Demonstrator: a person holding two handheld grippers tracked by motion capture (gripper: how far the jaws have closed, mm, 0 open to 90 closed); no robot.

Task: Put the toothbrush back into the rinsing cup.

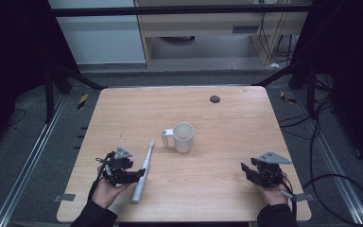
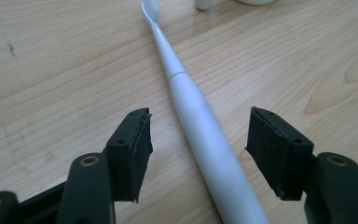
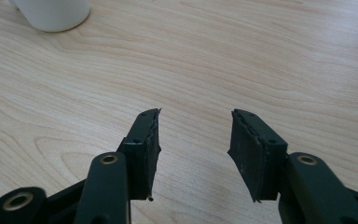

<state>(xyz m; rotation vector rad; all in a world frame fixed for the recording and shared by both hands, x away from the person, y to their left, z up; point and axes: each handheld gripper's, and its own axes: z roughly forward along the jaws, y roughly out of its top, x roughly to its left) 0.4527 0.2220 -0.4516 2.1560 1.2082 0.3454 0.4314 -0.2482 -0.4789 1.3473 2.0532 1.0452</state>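
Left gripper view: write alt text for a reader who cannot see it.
A white electric toothbrush lies on a wooden table, its handle running between the two open black jaws of the left hand-held gripper, which do not touch it. The brush head points away, toward the base of a white mug at the top edge.

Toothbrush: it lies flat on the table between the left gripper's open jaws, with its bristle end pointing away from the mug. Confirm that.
Not quite. The toothbrush does lie flat between the left gripper's open jaws, but its bristle end points toward the mug, as the high view shows.
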